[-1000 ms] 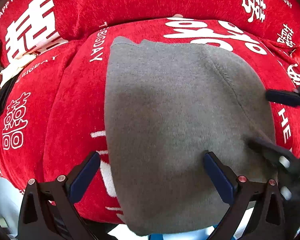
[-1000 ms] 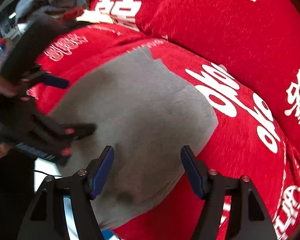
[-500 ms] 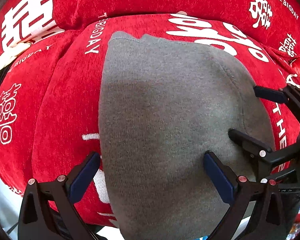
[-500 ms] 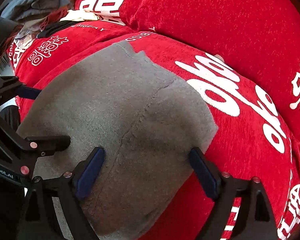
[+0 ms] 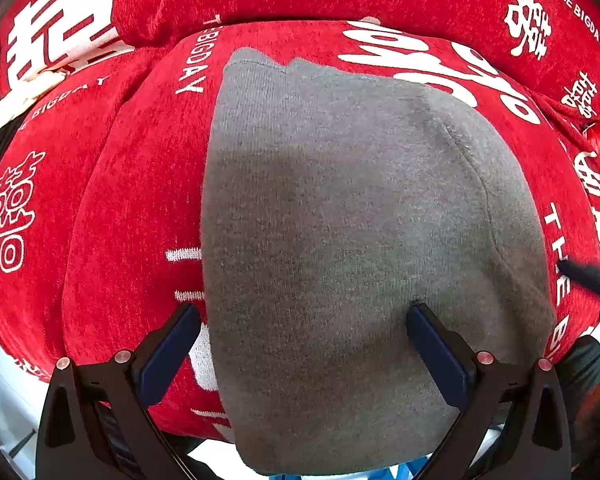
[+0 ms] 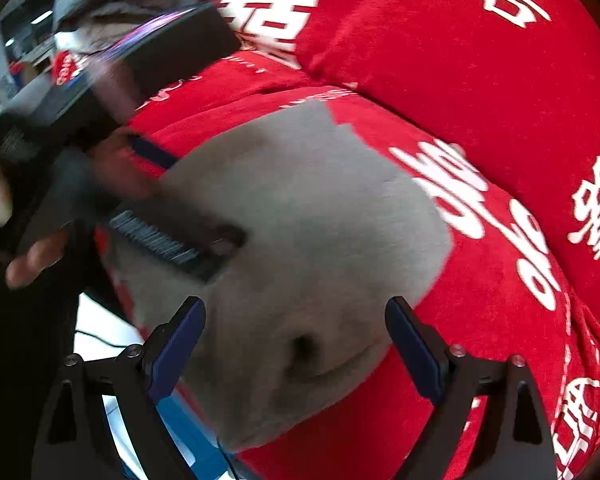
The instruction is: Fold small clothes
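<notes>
Grey garment [image 5: 340, 248] lies flat on red cushion [image 5: 112, 216], centre frame, long axis running top to bottom. Left hand-held gripper [image 5: 300, 344] wide open, empty, straddling garment's lower left edge. Right hand-held gripper [image 6: 296, 344] jaws just opened wide, empty, probably clear of cloth; blurred.

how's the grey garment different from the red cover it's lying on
The grey garment is plain, with only a curved seam; the red cover carries white characters and lettering. The garment is a small folded piece, and the cover spreads past it at the left, top and right. The garment's near edge hangs over the cushion's front; the cover wraps the cushion. Both are soft fabric.
</notes>
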A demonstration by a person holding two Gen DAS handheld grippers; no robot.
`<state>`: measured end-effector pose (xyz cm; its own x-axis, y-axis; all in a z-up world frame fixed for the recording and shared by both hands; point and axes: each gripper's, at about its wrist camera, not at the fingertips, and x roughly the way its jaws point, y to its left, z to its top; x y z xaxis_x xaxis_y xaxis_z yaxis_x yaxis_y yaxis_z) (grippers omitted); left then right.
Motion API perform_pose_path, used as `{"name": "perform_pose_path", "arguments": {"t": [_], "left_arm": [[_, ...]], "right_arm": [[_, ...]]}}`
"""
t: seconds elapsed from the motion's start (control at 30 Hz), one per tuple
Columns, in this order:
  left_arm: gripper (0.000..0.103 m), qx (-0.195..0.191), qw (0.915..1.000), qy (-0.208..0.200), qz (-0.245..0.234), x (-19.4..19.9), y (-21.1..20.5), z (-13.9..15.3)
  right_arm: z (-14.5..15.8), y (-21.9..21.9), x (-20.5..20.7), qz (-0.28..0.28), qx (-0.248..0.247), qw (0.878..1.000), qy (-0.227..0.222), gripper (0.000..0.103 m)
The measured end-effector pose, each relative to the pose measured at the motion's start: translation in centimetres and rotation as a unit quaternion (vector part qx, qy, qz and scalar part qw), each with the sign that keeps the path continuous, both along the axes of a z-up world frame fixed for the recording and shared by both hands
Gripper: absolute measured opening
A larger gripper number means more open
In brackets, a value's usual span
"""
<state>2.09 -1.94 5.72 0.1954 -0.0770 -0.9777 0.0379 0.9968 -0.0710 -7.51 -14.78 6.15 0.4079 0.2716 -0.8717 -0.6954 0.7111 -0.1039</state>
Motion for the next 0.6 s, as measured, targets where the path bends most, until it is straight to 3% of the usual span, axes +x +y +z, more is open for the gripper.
{"name": "perform_pose_path", "arguments": {"t": [0.13,0.2,0.3,0.43,0.6], "left_arm": [[0.103,0.0,1.0,0.002,-0.002,-0.1,-0.1,0.0],[0.103,-0.001,1.0,0.002,-0.001,-0.1,0.0,0.0],[0.103,0.0,1.0,-0.001,0.0,-0.2,-0.1,0.0],[0.103,-0.001,1.0,-0.004,0.003,-0.1,-0.3,-0.1],[0.103,-0.004,0.9999,-0.009,0.004,-0.1,-0.2,0.1]], "right_arm": [[-2.8,0.8,-1.2,-0.001,-0.009,1.0,0.02,0.092],[-3.4,1.2,-2.5,0.009,-0.03,0.999,-0.014,0.093],[-3.0,1.4,-3.2,0.013,-0.055,0.998,-0.02,0.093],[-0.9,1.0,-3.0,0.0,-0.015,1.0,-0.022,0.093],[-2.7,1.3,-2.3,-0.02,-0.012,1.0,0.015,0.093]]}}
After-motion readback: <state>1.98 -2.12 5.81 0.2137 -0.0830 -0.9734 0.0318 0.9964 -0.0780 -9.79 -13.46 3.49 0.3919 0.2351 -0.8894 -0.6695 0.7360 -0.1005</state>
